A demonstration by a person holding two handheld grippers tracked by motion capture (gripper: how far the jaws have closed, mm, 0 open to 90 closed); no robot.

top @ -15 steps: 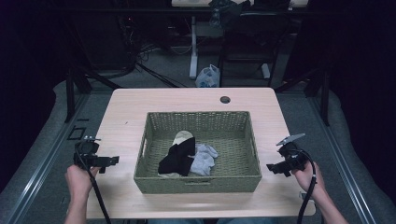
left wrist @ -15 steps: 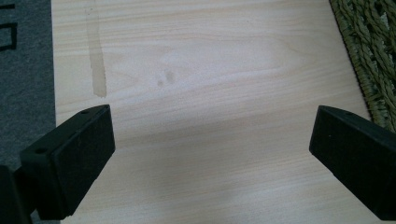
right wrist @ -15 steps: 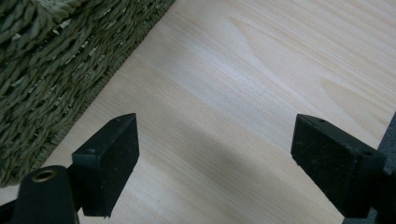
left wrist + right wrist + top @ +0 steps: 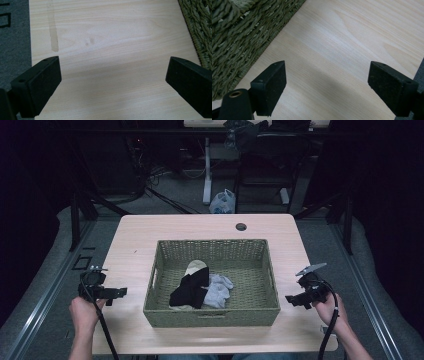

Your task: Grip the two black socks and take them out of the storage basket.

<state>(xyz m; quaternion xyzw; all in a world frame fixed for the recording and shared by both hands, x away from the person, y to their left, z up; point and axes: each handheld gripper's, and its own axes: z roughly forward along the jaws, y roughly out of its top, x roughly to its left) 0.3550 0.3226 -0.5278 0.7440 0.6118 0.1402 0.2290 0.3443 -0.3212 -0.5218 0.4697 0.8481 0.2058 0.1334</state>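
Both sets of fingers stand wide apart, holding nothing: the left gripper [image 4: 116,293] at lower left, the right gripper [image 4: 295,299] at lower right, each over bare bench [image 4: 200,224]. Between them, centre frame, the woven basket [image 4: 210,316] holds a black sock [image 4: 189,289], grey sock [image 4: 218,289] and cream sock [image 4: 195,266]. Nothing appears started; no sock is gripped.

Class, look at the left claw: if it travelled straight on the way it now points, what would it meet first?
Probably the left wall of the green woven rectangular basket. The left claw points right across the pale wooden table, jaws wide apart and empty; its height against the wall is uncertain.
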